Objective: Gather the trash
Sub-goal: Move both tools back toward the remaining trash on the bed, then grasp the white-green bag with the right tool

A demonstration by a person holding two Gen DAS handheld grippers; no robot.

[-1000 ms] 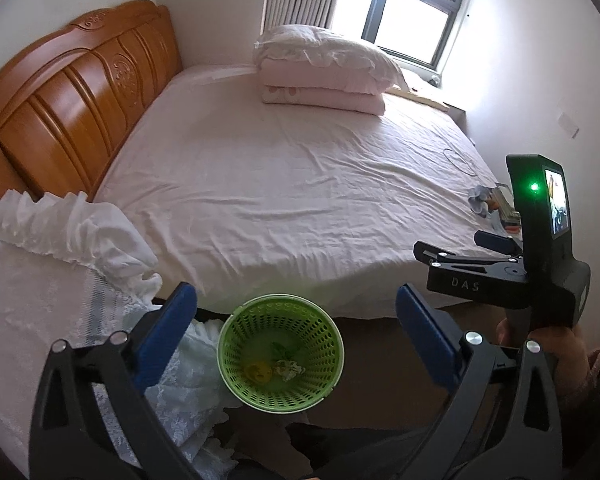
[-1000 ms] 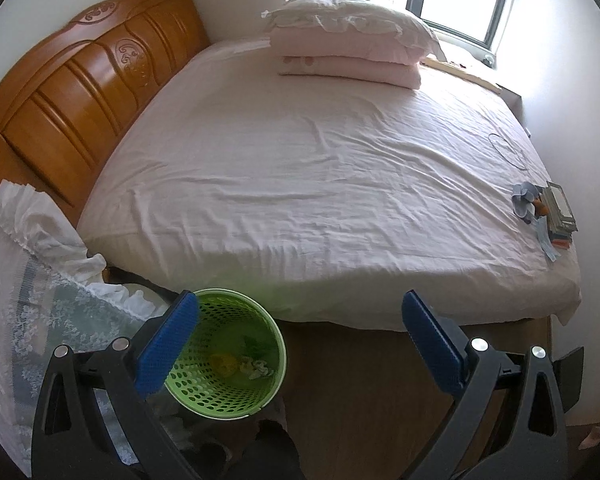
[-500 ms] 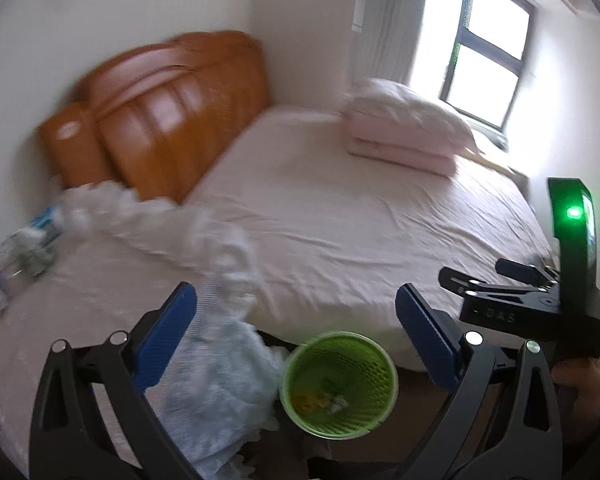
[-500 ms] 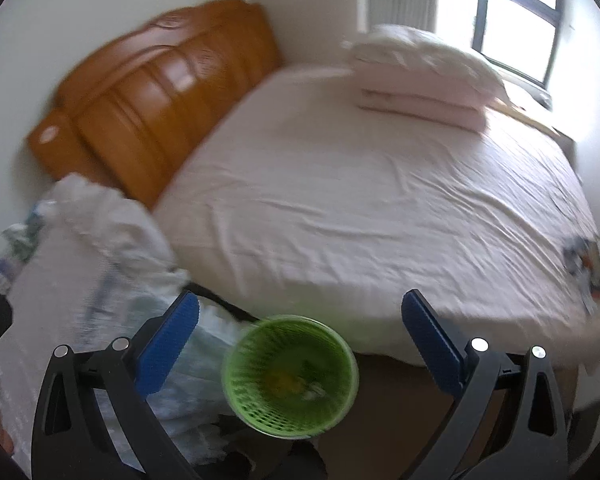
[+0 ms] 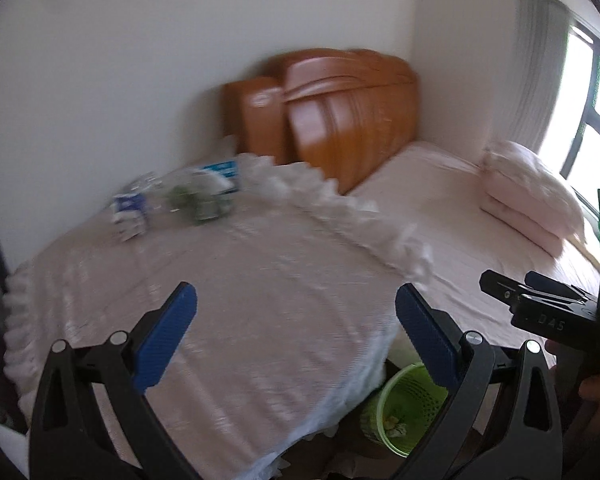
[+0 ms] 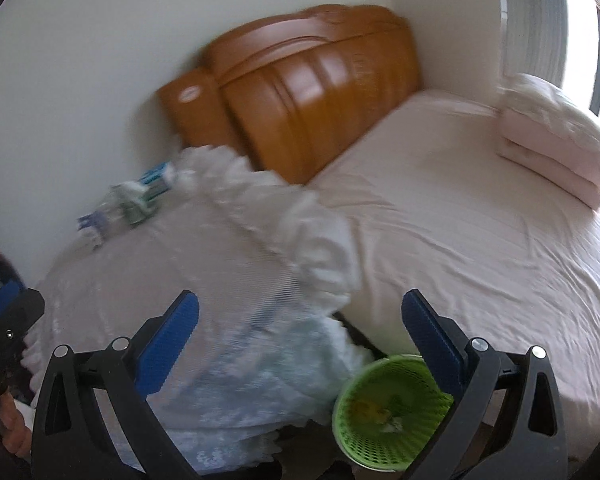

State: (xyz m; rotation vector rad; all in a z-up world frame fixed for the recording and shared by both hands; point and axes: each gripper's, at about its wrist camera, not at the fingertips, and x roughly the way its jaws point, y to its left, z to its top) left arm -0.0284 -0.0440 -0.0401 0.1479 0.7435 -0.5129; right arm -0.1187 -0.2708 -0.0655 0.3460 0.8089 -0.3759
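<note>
Bed (image 6: 480, 220), pink sheet, wooden headboard (image 6: 308, 92), folded bedding (image 6: 556, 152) at far side. Beside it, bench (image 5: 240, 300) under white lace cloth; blurred trash, bottles and wrappers (image 5: 180, 200), at its far edge near wall. Green mesh basket (image 6: 392, 412) on floor between bench and bed, scraps inside. Left claw (image 5: 296, 336) released, empty. Right claw (image 6: 300, 340) released, empty.
</note>
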